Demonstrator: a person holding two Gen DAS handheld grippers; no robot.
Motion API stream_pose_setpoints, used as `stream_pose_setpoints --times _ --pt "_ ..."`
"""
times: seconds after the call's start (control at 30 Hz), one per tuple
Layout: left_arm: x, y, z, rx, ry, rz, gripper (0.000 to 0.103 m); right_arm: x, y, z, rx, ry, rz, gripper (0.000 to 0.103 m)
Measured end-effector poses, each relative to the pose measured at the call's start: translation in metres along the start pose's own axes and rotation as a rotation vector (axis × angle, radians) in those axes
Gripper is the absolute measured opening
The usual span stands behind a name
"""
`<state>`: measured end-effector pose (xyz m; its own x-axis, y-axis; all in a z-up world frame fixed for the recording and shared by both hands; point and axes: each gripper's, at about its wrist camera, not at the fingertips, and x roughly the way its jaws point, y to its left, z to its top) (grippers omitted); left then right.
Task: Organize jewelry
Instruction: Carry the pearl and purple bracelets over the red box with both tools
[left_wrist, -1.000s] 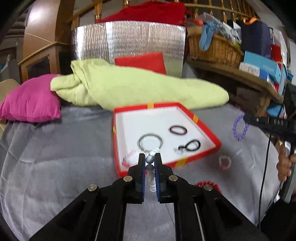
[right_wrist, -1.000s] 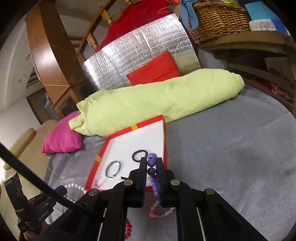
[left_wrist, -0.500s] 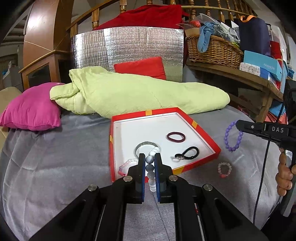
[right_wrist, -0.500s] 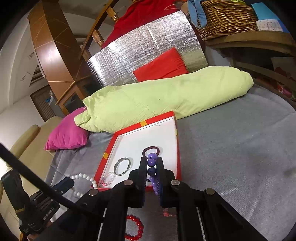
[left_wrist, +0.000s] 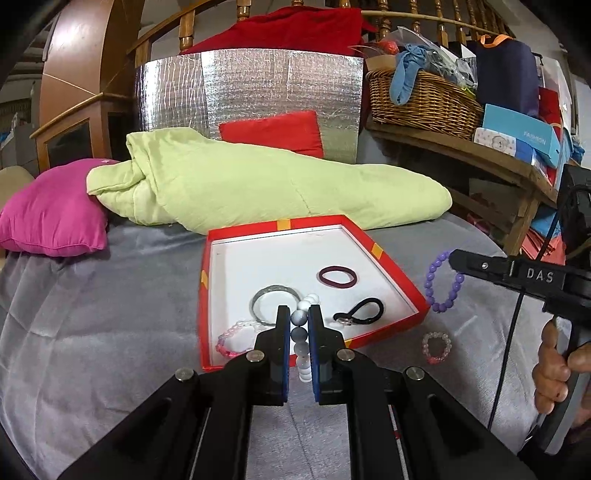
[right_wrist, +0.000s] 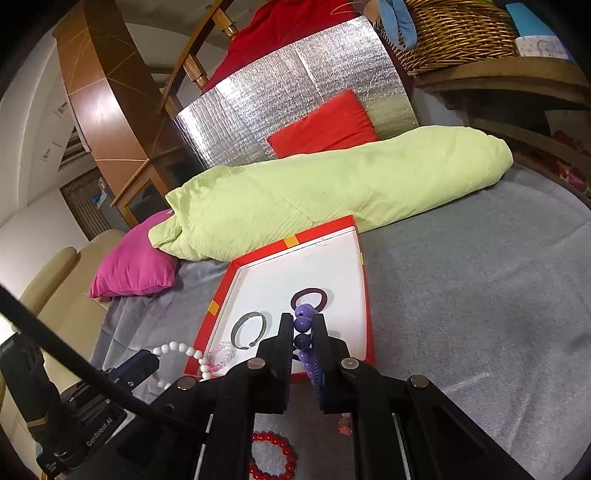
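A red box with a white floor (left_wrist: 280, 258) lies on the grey bed cover. In it are a silver bangle (left_wrist: 274, 303), a maroon hair band (left_wrist: 338, 277), a black hair tie (left_wrist: 360, 312) and a pink bead bracelet (left_wrist: 236, 338). My left gripper (left_wrist: 298, 321) is shut on a white bead bracelet (left_wrist: 301, 334), held above the box's near edge. My right gripper (right_wrist: 302, 325) is shut on a purple bead bracelet (right_wrist: 303, 334), held above the box's right side; it also shows in the left wrist view (left_wrist: 443, 282).
A small pink bracelet (left_wrist: 436, 347) and a red bead bracelet (right_wrist: 273, 458) lie on the cover in front of the box. A green rolled quilt (left_wrist: 266, 188) and a magenta pillow (left_wrist: 55, 208) lie behind it. A wooden shelf with a wicker basket (left_wrist: 421, 99) stands right.
Both grippers have risen and drawn back a little with their bracelets, so the box looks farther away. The right gripper has shifted toward the box's right edge.
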<state>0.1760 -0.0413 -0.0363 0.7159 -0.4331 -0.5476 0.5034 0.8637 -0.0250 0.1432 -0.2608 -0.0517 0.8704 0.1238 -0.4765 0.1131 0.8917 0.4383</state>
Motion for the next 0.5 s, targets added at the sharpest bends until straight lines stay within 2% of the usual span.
stream_pose_setpoints --times 0.27,0.5 --pt "0.016 -0.01 0.01 -0.013 -0.01 -0.011 0.01 0.017 0.005 0.007 -0.015 -0.003 -0.016 0.01" --pt "0.038 -0.013 0.017 -0.028 -0.007 -0.019 0.01 0.038 -0.004 0.019 0.03 -0.001 -0.02 0.01"
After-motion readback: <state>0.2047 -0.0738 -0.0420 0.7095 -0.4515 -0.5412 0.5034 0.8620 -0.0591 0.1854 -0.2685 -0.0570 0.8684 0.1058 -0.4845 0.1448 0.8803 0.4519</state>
